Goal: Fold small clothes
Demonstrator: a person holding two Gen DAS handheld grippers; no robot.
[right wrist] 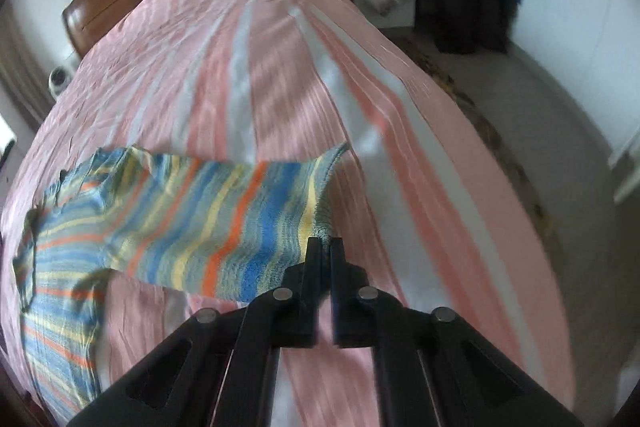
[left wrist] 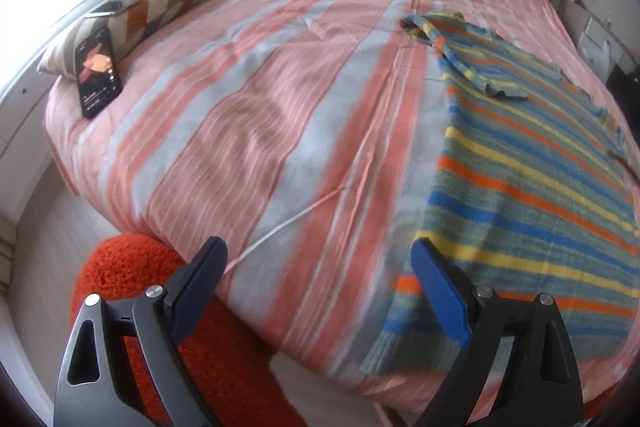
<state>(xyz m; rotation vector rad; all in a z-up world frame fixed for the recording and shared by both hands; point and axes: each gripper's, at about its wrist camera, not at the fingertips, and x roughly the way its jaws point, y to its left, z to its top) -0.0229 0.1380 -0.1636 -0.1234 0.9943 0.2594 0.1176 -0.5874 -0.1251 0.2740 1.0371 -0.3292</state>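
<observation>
Pinching the knit between closed black fingers, my right gripper [right wrist: 325,247] has the ribbed bottom edge of the small striped sweater [right wrist: 192,211], a grey-green knit banded in blue, yellow and orange. I hold it by the hem corner because a corner lets the whole side panel follow when I carry it across; the cloth lifts off the bed near the fingers and drapes away toward the collar end, which rests on the covers.

My left gripper [left wrist: 320,291] is wide open with nothing between its blue-padded fingers [left wrist: 442,303]. It hangs over the near edge of the bed, just beside the sweater's other hem corner [left wrist: 404,307], which I judge is the next thing it should take (two held corners keep the fold line straight, one alone lets the knit twist).

In the left view the sweater lies flat on the pink-and-grey striped bedspread [left wrist: 260,131], toward the right side of the bed, one short sleeve [left wrist: 476,67] already turned in over the body. That looks like a first fold done, with the body fold still to come.

Farther out, a black smartphone [left wrist: 98,71] leans against a chevron-patterned cushion [left wrist: 160,7] at the far left corner, well apart from the work. An orange fuzzy rug [left wrist: 128,267] lies on the floor below the left gripper.
</observation>
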